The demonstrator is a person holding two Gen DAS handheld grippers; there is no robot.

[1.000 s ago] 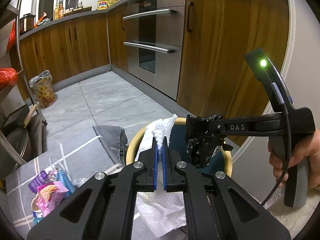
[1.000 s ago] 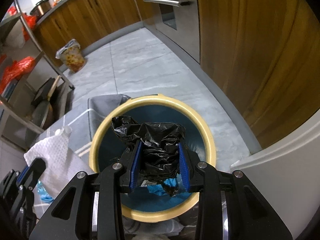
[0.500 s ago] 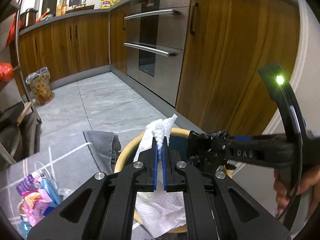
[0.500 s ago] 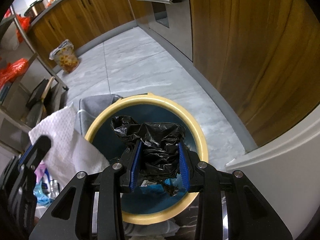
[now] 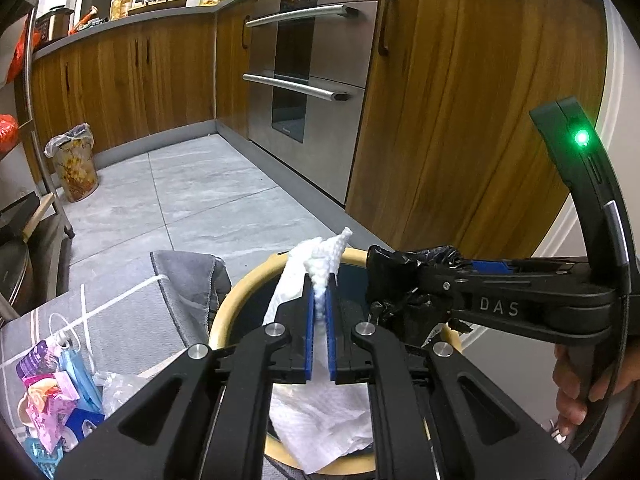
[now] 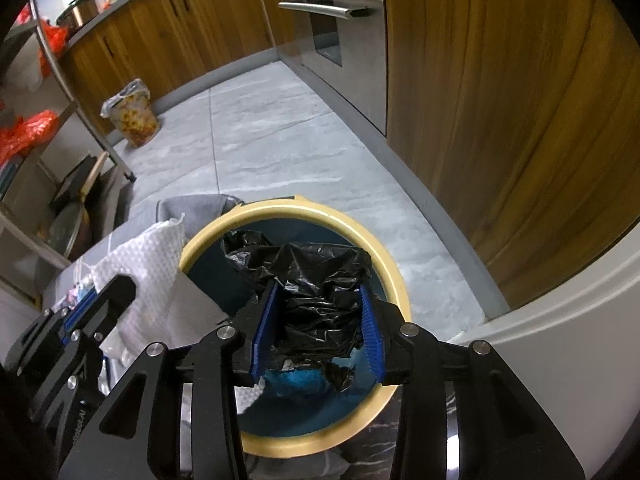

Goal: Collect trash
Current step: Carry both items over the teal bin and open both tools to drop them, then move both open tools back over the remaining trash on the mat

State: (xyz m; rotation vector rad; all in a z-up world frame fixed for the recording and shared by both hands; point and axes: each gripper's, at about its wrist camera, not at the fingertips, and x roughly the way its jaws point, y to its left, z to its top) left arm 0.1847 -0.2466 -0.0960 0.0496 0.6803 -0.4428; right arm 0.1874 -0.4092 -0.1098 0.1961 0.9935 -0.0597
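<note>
Here, both grippers are over a round bin with a cream rim and a dark blue inside, which stands on the grey tiled floor near a wooden cabinet.

The left gripper is clenched on a white paper towel. Its blue pads pinch a bunched fold of it; the sheet's top sticks out beyond the fingertips, and the rest hangs below the jaws over the near left part of the bin's rim. In the right wrist view the same towel drapes just left of the bin.

The right gripper has a crumpled black plastic bag between its blue pads, above the bin's opening. Its jaws are opening, though the pads on both sides appear to touch the bag. In the left wrist view this gripper reaches in from the right, held by a hand at the right edge, a green light glowing on its frame.

To the left, a grey cloth lies beside the bin, with colourful wrappers further left. Far off, a small lined waste basket stands against the cabinets, and a steel oven sits in the cabinet run.
</note>
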